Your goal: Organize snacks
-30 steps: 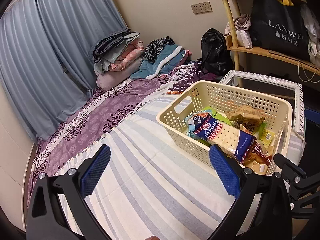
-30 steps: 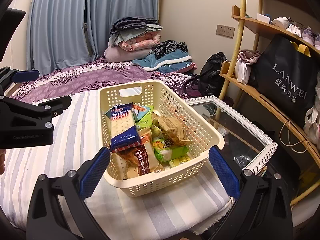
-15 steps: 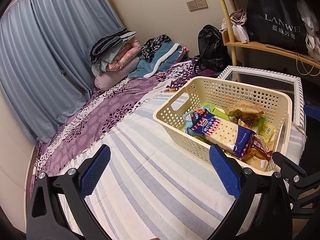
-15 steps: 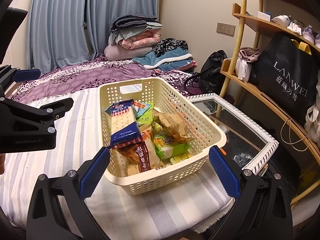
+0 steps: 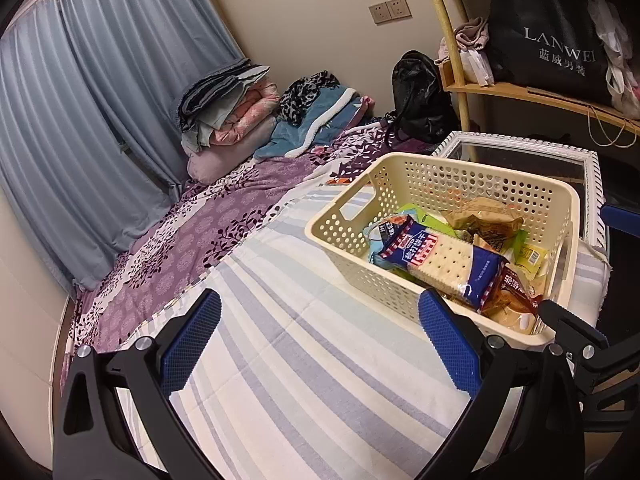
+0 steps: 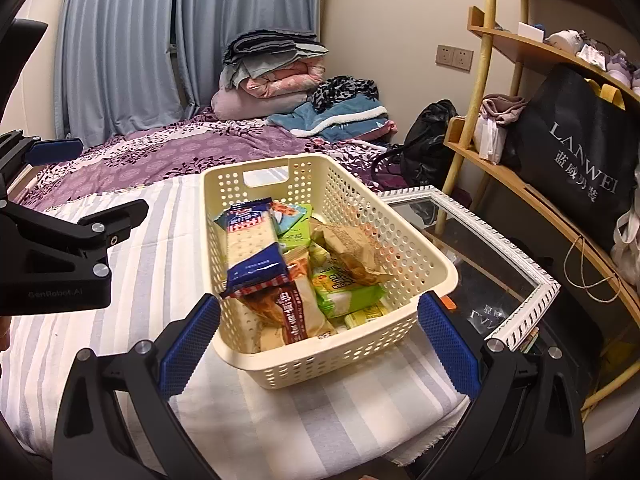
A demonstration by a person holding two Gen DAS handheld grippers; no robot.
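A cream perforated basket (image 5: 472, 176) (image 6: 400, 236) stands on the striped bed cover and holds several snack packs. A blue cracker pack (image 5: 444, 266) (image 6: 252, 248) lies on top, beside a brown pack (image 6: 348, 246), green packs (image 6: 346, 292) and an orange-brown pack (image 6: 290, 310). My left gripper (image 5: 318, 346) is open and empty over the striped cover, left of the basket. My right gripper (image 6: 318, 344) is open and empty, just before the basket's near end. The left gripper's body (image 6: 60, 256) shows at the left of the right wrist view.
A glass table with a white frame (image 6: 496, 240) stands right of the bed. A wooden shelf with a black LANWEI bag (image 6: 576, 160) is beyond it. A black backpack (image 5: 420, 96), folded blankets (image 5: 232, 108) and blue curtains (image 5: 100, 120) lie at the far end.
Both grippers have shifted slightly, so the basket sits a little lower and closer in both views. Both stay open and empty. The snacks have not moved.
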